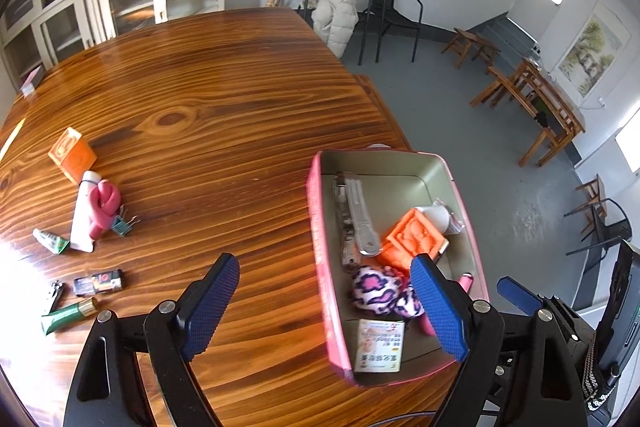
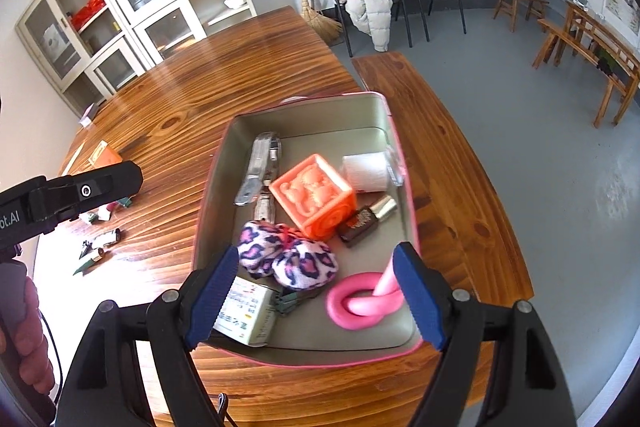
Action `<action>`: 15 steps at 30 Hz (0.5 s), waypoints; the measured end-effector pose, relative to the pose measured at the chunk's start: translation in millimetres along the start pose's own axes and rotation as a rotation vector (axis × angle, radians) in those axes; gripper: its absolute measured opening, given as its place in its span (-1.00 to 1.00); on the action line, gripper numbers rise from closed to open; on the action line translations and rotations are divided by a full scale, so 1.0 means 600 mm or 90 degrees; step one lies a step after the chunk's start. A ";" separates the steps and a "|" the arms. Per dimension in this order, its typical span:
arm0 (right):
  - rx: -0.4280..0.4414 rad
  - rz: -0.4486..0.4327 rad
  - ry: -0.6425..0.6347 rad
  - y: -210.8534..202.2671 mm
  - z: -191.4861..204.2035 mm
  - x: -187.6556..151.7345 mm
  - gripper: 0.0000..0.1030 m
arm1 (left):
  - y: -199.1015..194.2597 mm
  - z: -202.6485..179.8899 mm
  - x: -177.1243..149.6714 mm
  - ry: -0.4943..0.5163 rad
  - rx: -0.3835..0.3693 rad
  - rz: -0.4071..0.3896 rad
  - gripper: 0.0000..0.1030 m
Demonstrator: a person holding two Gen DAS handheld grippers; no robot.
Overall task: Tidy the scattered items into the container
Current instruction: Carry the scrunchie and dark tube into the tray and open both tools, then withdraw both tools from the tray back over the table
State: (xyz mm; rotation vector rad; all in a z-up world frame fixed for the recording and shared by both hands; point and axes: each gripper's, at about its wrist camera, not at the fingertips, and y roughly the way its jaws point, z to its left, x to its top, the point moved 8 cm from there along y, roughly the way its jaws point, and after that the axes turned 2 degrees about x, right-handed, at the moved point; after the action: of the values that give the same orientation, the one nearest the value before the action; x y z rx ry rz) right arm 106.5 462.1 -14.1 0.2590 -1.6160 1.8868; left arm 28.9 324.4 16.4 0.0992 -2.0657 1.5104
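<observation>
Tin (image 2: 404, 163) near table (image 1: 224, 99) edge.

Readable only in part: "ot.AI" in white letters on the black body of the left gripper (image 2: 80, 193), cut off by the frame edge. Chinese characters, perhaps four large ones, on the small white box (image 1: 378, 345) in the tin (image 1: 320, 227); too blurred to read.
</observation>
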 end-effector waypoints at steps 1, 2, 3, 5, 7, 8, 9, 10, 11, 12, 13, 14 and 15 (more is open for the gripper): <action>0.001 0.000 -0.003 0.001 0.007 0.000 0.60 | -0.001 0.007 -0.001 -0.004 0.002 0.000 0.73; 0.002 0.001 -0.005 0.002 0.012 0.001 0.60 | -0.002 0.014 -0.002 -0.008 0.005 0.001 0.73; 0.004 0.003 -0.008 0.004 0.019 0.000 0.60 | -0.005 0.023 -0.005 -0.012 0.008 0.002 0.73; 0.007 0.005 -0.014 0.007 0.033 -0.001 0.60 | -0.010 0.039 -0.009 -0.020 0.012 0.003 0.73; 0.011 0.008 -0.021 0.011 0.046 -0.002 0.60 | -0.015 0.055 -0.013 -0.027 0.017 0.004 0.73; 0.013 0.010 -0.024 0.013 0.053 -0.003 0.60 | -0.018 0.063 -0.015 -0.031 0.021 0.004 0.73; 0.015 0.012 -0.027 0.014 0.059 -0.004 0.60 | -0.021 0.071 -0.016 -0.035 0.025 0.004 0.73; 0.017 0.014 -0.030 0.017 0.066 -0.005 0.60 | -0.024 0.079 -0.018 -0.038 0.028 0.003 0.73; 0.020 0.016 -0.033 0.019 0.074 -0.006 0.60 | -0.027 0.088 -0.020 -0.043 0.031 0.003 0.73; 0.022 0.018 -0.036 0.021 0.083 -0.007 0.60 | -0.030 0.097 -0.022 -0.047 0.034 0.002 0.73; 0.025 0.020 -0.040 0.023 0.092 -0.008 0.60 | -0.034 0.108 -0.025 -0.052 0.038 0.002 0.73; 0.027 0.022 -0.044 0.025 0.101 -0.009 0.60 | -0.036 0.117 -0.027 -0.057 0.040 0.002 0.73; 0.030 0.024 -0.048 0.027 0.109 -0.010 0.60 | -0.040 0.127 -0.029 -0.063 0.044 0.002 0.73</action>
State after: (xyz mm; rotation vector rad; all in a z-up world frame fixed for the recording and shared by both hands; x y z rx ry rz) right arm 85.9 397.6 -15.8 0.3254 -1.6375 1.9670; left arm 22.1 243.2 13.2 0.2018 -2.0909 1.6082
